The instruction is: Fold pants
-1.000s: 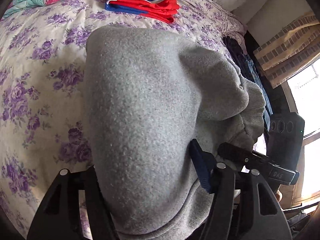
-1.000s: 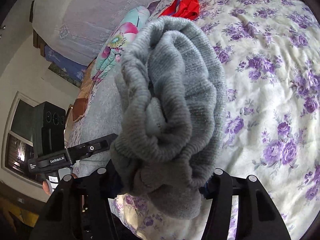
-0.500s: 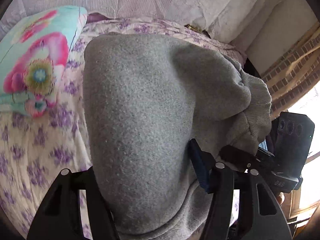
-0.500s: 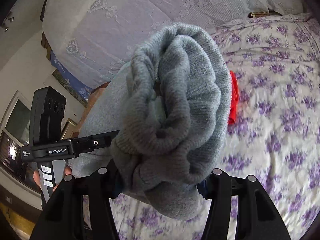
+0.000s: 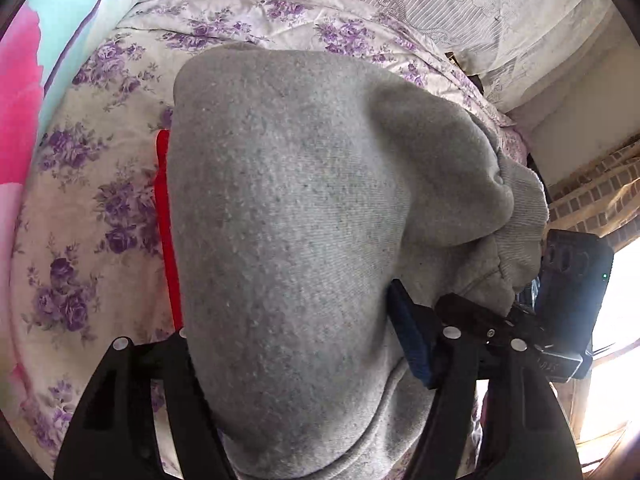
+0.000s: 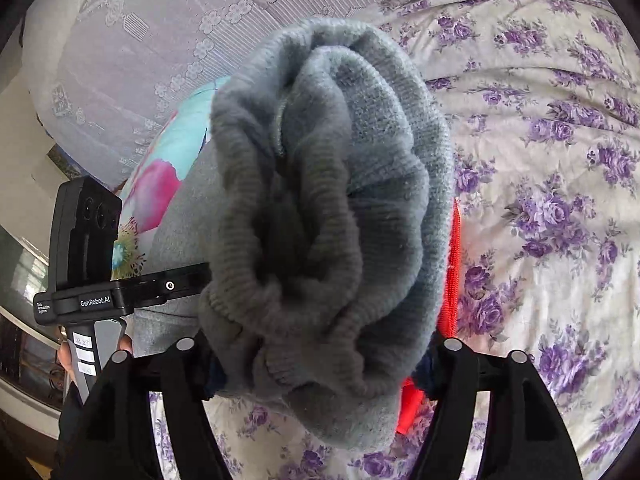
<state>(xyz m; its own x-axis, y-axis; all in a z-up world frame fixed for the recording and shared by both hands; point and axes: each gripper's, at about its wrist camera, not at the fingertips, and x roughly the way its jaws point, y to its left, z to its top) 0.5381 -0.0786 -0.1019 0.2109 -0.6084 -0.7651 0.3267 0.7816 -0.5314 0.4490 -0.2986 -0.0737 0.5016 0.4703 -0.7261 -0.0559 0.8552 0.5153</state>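
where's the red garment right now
The red garment lies on the floral bedspread, mostly hidden behind the grey pants: a strip at their right edge in the right wrist view, left edge in the left.

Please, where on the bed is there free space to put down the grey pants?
Free floral bedspread lies on the right of the right wrist view, between the red folded garment and the lace pillows. In the left wrist view a narrower bare strip runs between that garment and the bright blanket. It is crowded beneath the grey pants, where the red garment lies.
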